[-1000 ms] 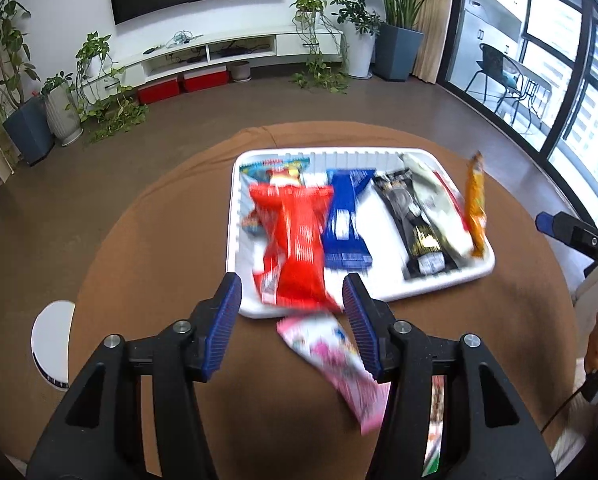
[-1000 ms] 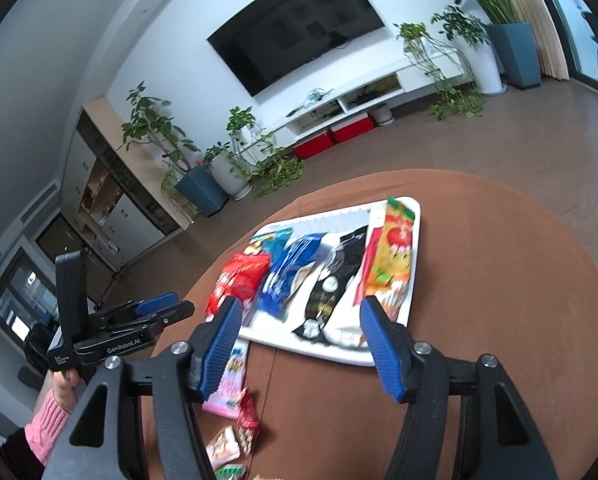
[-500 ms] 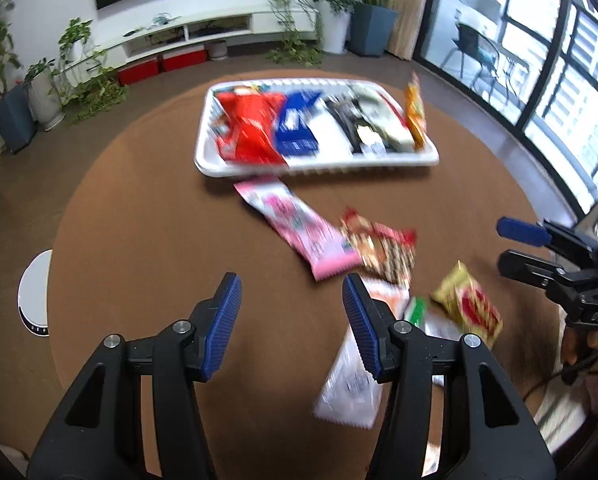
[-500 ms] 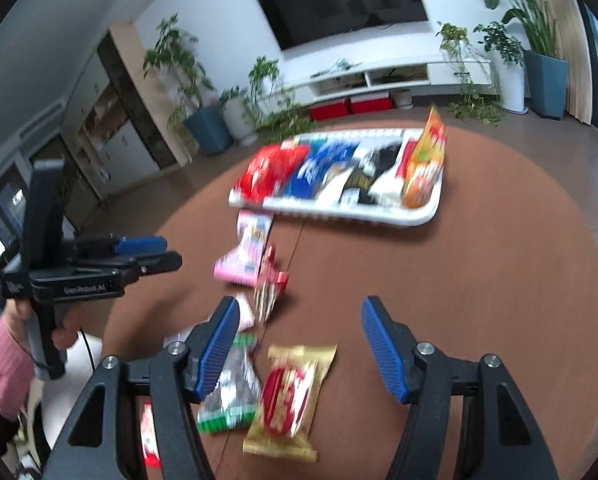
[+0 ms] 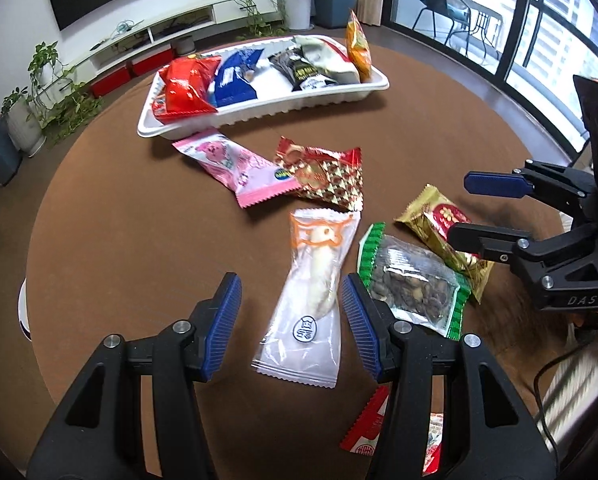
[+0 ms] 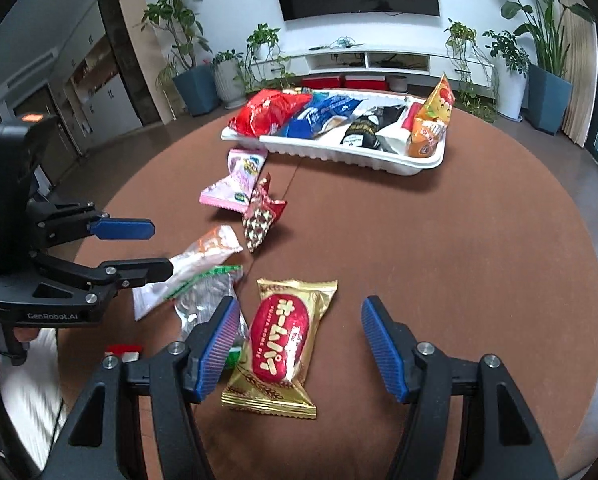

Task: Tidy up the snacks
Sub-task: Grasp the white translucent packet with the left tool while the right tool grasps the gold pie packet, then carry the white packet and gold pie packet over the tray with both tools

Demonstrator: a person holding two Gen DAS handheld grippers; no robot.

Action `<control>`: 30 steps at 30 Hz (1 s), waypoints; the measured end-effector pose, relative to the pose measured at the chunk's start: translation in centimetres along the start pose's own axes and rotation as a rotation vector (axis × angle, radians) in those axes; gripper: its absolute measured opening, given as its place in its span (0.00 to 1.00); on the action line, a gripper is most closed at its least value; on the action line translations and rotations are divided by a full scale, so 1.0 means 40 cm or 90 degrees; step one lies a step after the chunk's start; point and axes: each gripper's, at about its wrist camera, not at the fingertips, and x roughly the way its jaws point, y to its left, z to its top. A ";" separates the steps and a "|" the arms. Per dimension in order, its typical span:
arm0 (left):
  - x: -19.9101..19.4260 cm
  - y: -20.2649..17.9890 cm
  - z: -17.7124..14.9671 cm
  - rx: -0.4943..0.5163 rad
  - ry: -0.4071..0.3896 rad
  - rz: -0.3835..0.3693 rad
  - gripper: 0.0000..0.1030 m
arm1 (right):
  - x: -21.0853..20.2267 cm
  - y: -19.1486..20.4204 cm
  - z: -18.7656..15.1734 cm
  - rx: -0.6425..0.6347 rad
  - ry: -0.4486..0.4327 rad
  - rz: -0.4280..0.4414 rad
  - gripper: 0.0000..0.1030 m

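- On the round brown table (image 5: pixel 119 240), the left gripper (image 5: pixel 291 316) hangs with jaws apart over a white packet (image 5: pixel 319 292); the packet's long axis runs away from the camera, tilted slightly right.
- Just right lies a green-edged clear packet (image 5: pixel 411 280).
- The right gripper (image 6: pixel 295 344), jaws apart and empty, straddles a gold packet (image 6: pixel 287 340) with red Japanese lettering, legible only in the right wrist view.
- The white tray (image 6: pixel 339 152) of snacks sits beyond.
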 end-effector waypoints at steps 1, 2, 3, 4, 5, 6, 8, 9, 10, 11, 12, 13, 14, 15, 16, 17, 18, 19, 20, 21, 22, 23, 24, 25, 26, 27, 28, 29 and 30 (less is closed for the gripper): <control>0.004 0.002 0.003 0.001 0.002 0.000 0.49 | 0.004 0.004 -0.001 -0.003 0.004 -0.002 0.65; 0.009 0.000 0.001 0.003 0.006 0.001 0.49 | 0.009 0.007 -0.002 -0.007 0.009 -0.005 0.65; 0.014 -0.002 0.001 0.004 0.010 0.001 0.49 | 0.014 0.011 -0.004 -0.013 0.013 -0.008 0.65; 0.019 -0.002 0.001 0.005 0.013 0.002 0.49 | 0.017 0.016 -0.006 -0.019 0.016 -0.012 0.65; 0.025 -0.005 0.000 0.006 0.016 0.003 0.49 | 0.019 0.020 -0.009 -0.023 0.018 -0.012 0.65; 0.029 -0.003 0.000 0.007 0.018 0.004 0.49 | 0.021 0.022 -0.010 -0.025 0.021 -0.012 0.65; 0.036 0.001 -0.001 0.006 0.019 0.005 0.49 | 0.025 0.024 -0.012 -0.028 0.026 -0.018 0.65; 0.040 0.003 -0.001 0.003 0.021 0.004 0.49 | 0.027 0.022 -0.013 -0.028 0.028 -0.021 0.65; 0.044 0.005 0.000 0.000 0.022 0.001 0.49 | 0.028 0.022 -0.013 -0.028 0.030 -0.023 0.64; 0.046 0.008 0.001 -0.001 0.023 0.001 0.49 | 0.030 0.019 -0.012 -0.027 0.032 -0.023 0.64; 0.051 0.009 0.003 -0.001 0.024 0.001 0.49 | 0.030 0.019 -0.012 -0.027 0.033 -0.025 0.63; 0.056 0.010 0.004 0.000 0.025 0.000 0.49 | 0.031 0.019 -0.013 -0.030 0.033 -0.028 0.62; 0.059 0.011 0.005 0.000 0.027 0.000 0.49 | 0.031 0.021 -0.012 -0.032 0.034 -0.030 0.61; 0.065 0.011 0.006 0.000 0.028 -0.001 0.49 | 0.032 0.022 -0.013 -0.034 0.035 -0.031 0.59; 0.067 0.011 0.009 -0.001 0.025 -0.004 0.49 | 0.033 0.024 -0.013 -0.038 0.035 -0.035 0.57; 0.070 0.011 0.012 0.000 0.025 -0.006 0.49 | 0.034 0.026 -0.014 -0.044 0.035 -0.041 0.56; 0.072 0.010 0.013 0.001 0.025 -0.006 0.49 | 0.034 0.029 -0.015 -0.051 0.035 -0.046 0.55; 0.071 0.008 0.012 0.002 0.024 -0.006 0.49 | 0.035 0.031 -0.016 -0.056 0.035 -0.050 0.54; 0.070 0.007 0.013 0.004 0.022 -0.007 0.49 | 0.036 0.030 -0.014 -0.058 0.035 -0.052 0.53; 0.072 0.005 0.014 0.008 0.020 -0.006 0.49 | 0.036 0.030 -0.014 -0.059 0.035 -0.052 0.50; 0.073 0.004 0.015 0.012 0.019 -0.006 0.49 | 0.035 0.030 -0.014 -0.062 0.034 -0.054 0.46; 0.068 0.001 0.011 0.013 0.018 -0.007 0.49 | 0.035 0.031 -0.014 -0.065 0.034 -0.056 0.43; 0.068 0.000 0.012 0.015 0.017 -0.009 0.47 | 0.035 0.031 -0.013 -0.068 0.034 -0.058 0.38; 0.065 -0.003 0.008 0.015 0.016 -0.014 0.43 | 0.035 0.031 -0.013 -0.071 0.034 -0.060 0.35; 0.064 -0.003 0.007 0.014 0.015 -0.029 0.35 | 0.035 0.030 -0.013 -0.071 0.033 -0.060 0.35; 0.064 -0.004 0.007 0.013 0.015 -0.037 0.31 | 0.035 0.028 -0.012 -0.069 0.033 -0.058 0.34; 0.063 -0.007 0.006 0.016 0.014 -0.037 0.31 | 0.035 0.027 -0.011 -0.068 0.033 -0.056 0.34; 0.063 -0.010 0.006 0.019 0.013 -0.035 0.29 | 0.035 0.026 -0.011 -0.066 0.032 -0.055 0.34; 0.064 -0.012 0.007 0.020 0.013 -0.038 0.27 | 0.035 0.024 -0.010 -0.064 0.032 -0.053 0.33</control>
